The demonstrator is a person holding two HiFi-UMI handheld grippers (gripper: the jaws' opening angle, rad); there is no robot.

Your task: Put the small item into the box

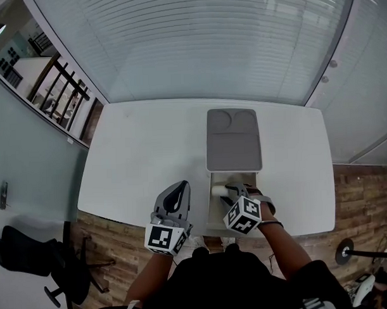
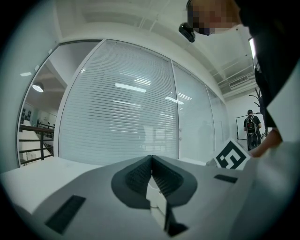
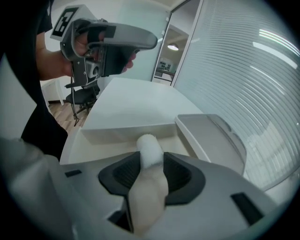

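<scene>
Right gripper (image 1: pixel 227 189) holds the small item (image 3: pixel 149 154) over the open box (image 1: pixel 214 210).
At the near table (image 1: pixel 143 152) edge, the left gripper (image 1: pixel 180 188) has its jaws pressed together with nothing between them. Just to its right, the right gripper's jaws stand partly apart, clamped on the small item, a white roll, above the box. Beyond the box, a grey lid (image 1: pixel 233 143) lies flat.

Black top (image 1: pixel 217 276), grey left hand-held gripper (image 1: pixel 184 183), matching right hand-held gripper (image 1: pixel 228 189), black-and-white marker cubes (image 1: pixel 166 238).
</scene>
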